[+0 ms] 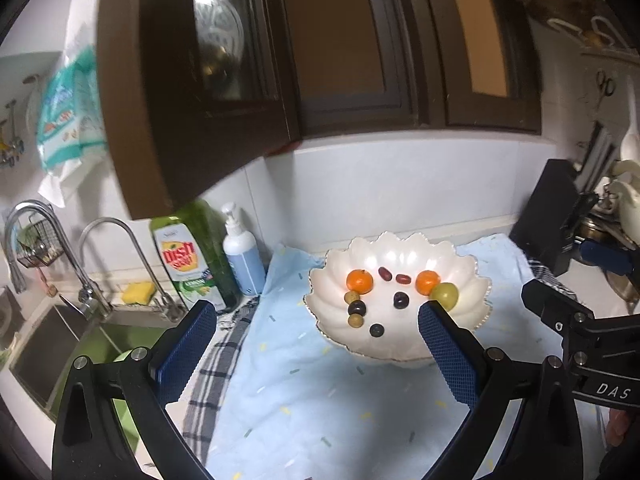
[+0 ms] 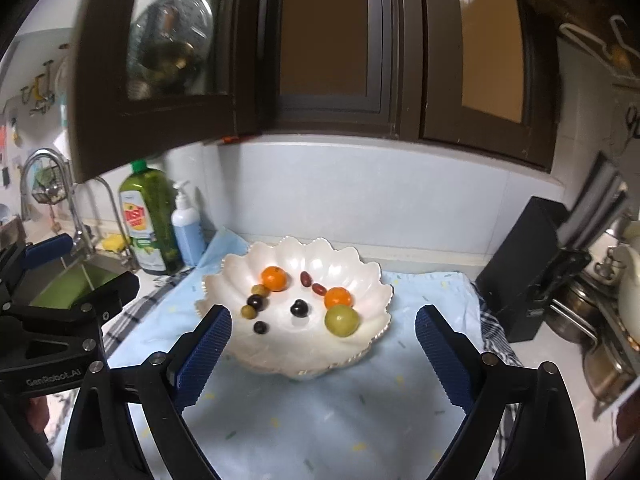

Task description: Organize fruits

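Both claws, left [image 1: 318, 322] and right [image 2: 323, 328], gape empty short of the bowl [image 2: 362, 276]; fruits [image 2: 274, 278] inside: oranges, perhaps grapes.

You have a white scalloped bowl [image 2: 372, 280] upright on the blue cloth [image 2: 320, 420]. Inside lie two oranges [image 2: 274, 278], one green fruit [image 2: 341, 320], two red dates [image 2: 306, 278], small dark and olive-green fruits [image 2: 299, 308], spread apart.

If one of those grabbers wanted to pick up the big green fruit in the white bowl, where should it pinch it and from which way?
Probably from above, pinching the green fruit across its round middle. It lies low inside the scalloped bowl, touching an orange behind it, so the fingers would best close on its two free sides, left and right in the right wrist view. The right gripper already stands open.
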Motion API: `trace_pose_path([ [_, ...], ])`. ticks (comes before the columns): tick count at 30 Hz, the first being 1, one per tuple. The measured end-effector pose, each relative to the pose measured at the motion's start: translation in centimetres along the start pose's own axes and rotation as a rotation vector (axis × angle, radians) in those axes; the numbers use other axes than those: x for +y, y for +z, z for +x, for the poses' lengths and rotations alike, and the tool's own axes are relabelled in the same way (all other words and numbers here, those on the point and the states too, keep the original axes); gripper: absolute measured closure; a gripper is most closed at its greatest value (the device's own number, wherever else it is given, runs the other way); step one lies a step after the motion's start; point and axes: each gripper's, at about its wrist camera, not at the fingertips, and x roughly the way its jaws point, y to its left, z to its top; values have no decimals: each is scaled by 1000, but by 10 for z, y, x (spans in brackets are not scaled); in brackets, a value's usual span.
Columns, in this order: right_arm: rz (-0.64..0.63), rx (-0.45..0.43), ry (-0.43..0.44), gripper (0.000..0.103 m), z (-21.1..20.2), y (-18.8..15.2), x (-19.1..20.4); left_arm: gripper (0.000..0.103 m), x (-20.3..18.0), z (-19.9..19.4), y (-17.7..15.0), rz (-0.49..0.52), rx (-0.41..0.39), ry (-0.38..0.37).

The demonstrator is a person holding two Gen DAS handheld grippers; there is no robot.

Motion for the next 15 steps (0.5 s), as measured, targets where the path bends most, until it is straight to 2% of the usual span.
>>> trace_pose_path([
  [7, 13, -46, -13, 7, -67, -15, 19, 0, 11, -66, -14, 17, -81, 11],
  [15, 28, -65, -39, 7, -130, -38, 44, 0, 27, -131, -38, 35, -115, 33],
])
